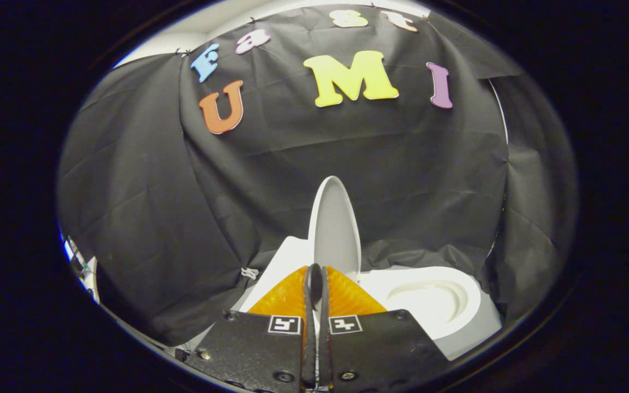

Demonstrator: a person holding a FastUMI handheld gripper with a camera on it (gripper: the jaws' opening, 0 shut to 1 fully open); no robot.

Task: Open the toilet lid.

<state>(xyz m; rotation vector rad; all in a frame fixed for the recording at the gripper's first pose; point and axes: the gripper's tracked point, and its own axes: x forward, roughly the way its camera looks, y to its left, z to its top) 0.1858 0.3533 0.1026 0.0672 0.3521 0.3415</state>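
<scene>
Jaws (314,275) drawn together, the merest slit between the fingers, nothing visibly clamped. Just ahead of the tips, standing near upright and seen almost edge-on: the white toilet lid (335,229), raised well clear of the toilet seat (429,297), which lies flat beyond the right finger with its hollow showing. Looks like the lift itself nearly done, judging by that angle. To finish cleanly: keep the push gentle and square against the lid's inner face, ease it past the balance point until it rests back on its own, then draw straight away without snagging the rim. Too hard a shove risks a bounce forward. Cannot tell whether the tips are touching the lid's lower edge or sitting just short of it. Count: one lid, one seat, one toilet body (459,335), two fingers, two square markers on the finger mounts.
</scene>
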